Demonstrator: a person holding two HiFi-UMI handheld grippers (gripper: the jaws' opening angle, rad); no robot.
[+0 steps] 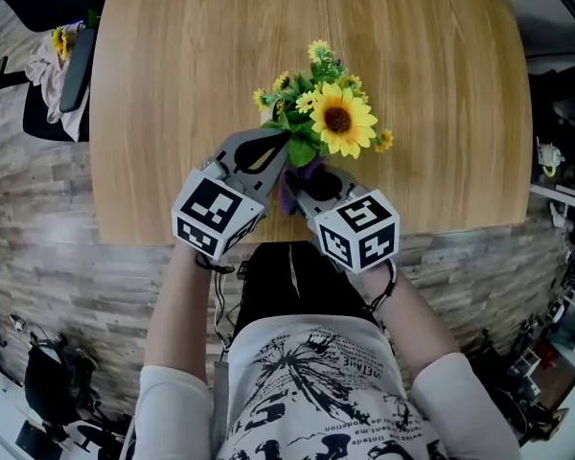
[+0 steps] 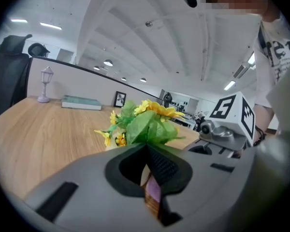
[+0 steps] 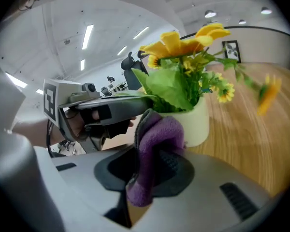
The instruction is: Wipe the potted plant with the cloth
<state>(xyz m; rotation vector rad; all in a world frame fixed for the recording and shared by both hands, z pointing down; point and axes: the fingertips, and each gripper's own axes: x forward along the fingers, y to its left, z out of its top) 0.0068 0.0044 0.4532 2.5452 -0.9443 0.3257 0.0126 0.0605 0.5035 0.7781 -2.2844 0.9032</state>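
While the potted plant [image 1: 333, 119], w/ one big sunflower & small yellow blooms in a white pot, sits near the front edge of the wood table [image 1: 172, 84], the right gripper [image 1: 304, 186] pinches a purple cloth [image 3: 157, 139] just beside the pot. The left gripper [image 1: 282, 144], jaws pressed together, noses into green leaves. Lamp [image 2: 44, 83], book [image 2: 81, 102] & photo frame [image 2: 119, 99] stand far behind.

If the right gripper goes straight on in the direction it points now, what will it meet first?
Most likely the white pot, which stands just ahead of the purple cloth that the right gripper is shut on. The cloth would reach the pot first; whether they touch now is unclear.
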